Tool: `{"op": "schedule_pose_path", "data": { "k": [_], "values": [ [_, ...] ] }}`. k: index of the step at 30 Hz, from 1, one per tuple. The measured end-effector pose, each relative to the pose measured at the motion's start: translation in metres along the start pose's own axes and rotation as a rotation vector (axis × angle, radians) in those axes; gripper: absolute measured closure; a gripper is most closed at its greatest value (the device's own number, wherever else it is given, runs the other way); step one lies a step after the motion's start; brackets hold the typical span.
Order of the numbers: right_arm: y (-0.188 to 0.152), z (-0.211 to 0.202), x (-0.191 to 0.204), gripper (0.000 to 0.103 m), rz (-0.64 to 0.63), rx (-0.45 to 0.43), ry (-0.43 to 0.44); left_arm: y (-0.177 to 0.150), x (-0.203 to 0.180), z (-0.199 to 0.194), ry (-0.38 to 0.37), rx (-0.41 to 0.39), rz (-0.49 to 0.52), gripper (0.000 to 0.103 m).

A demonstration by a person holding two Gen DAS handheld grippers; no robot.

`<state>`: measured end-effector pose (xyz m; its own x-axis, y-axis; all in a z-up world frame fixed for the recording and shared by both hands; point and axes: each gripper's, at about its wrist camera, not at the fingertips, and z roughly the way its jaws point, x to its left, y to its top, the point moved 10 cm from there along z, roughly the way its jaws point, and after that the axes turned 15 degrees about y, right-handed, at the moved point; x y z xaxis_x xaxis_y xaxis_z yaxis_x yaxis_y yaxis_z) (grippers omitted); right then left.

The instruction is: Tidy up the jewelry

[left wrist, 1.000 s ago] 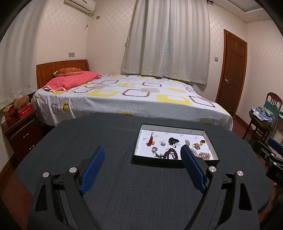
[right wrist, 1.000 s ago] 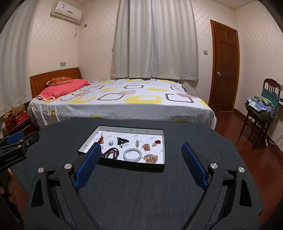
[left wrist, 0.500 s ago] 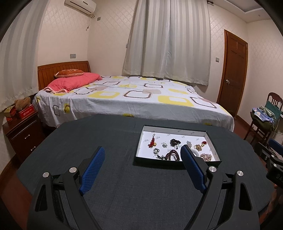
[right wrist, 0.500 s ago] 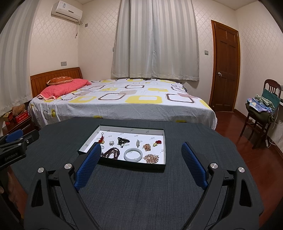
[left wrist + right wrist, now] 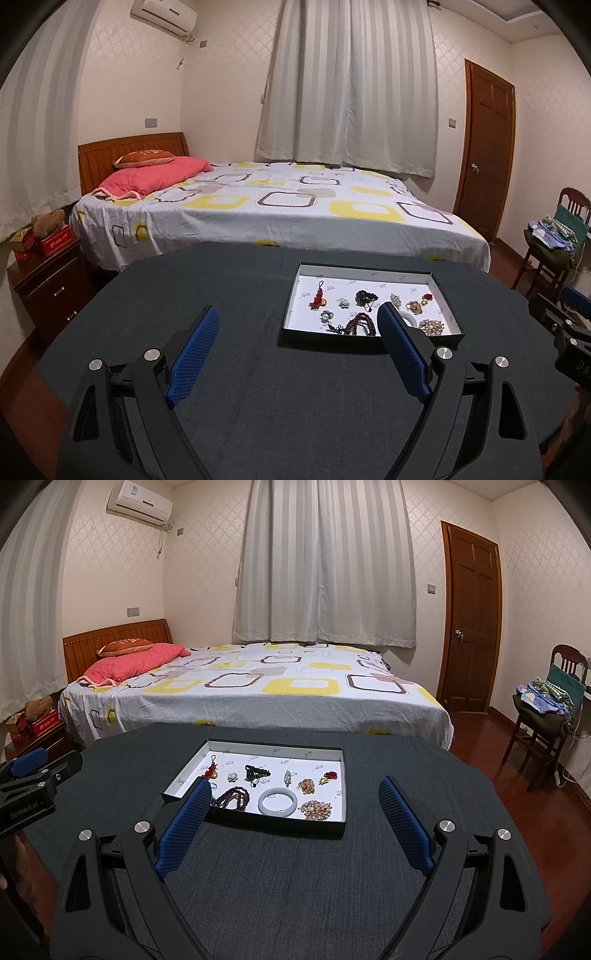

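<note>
A shallow dark box with a white floor (image 5: pixel 343 775) (image 5: pixel 369 267) lies on the dark table (image 5: pixel 295 867) (image 5: pixel 184 288). Several pieces of jewelry rest in it: a pale jade bangle (image 5: pixel 277 801), dark red beads (image 5: pixel 232 797) (image 5: pixel 360 324), a red tassel charm (image 5: pixel 211 771) (image 5: pixel 318 298), a black piece (image 5: pixel 255 772) (image 5: pixel 365 297), and small brooches (image 5: pixel 306 785) (image 5: pixel 415 306). My right gripper (image 5: pixel 293 805) hangs open in front of the box, nothing between its blue pads. My left gripper (image 5: pixel 297 339) is open too, left of the box's near edge and holding nothing.
A bed (image 5: pixel 258 686) with a patterned sheet stands beyond the table. A nightstand (image 5: pixel 48 280) is at the left, a chair piled with clothes (image 5: pixel 543 716) at the right, and a wooden door (image 5: pixel 469 616) behind.
In the left wrist view the box and the room have drifted slightly right and down in the picture. The right wrist view barely differs. Both grippers stay open.
</note>
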<state>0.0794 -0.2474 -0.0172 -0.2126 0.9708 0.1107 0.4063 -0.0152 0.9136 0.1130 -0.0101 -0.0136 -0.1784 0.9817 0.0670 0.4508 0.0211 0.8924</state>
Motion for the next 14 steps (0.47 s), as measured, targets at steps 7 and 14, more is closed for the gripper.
{"op": "schedule_pose_path", "data": {
  "k": [7, 14],
  "values": [
    [0.0, 0.001, 0.0, 0.013, 0.001, 0.001, 0.0, -0.006, -0.004, 0.005, -0.008, 0.014, 0.019, 0.018],
    [-0.012, 0.016, -0.013, 0.013, 0.04, 0.03, 0.0, -0.025, 0.004, 0.039, 0.038, 0.115, 0.024, 0.018]
  ]
}}
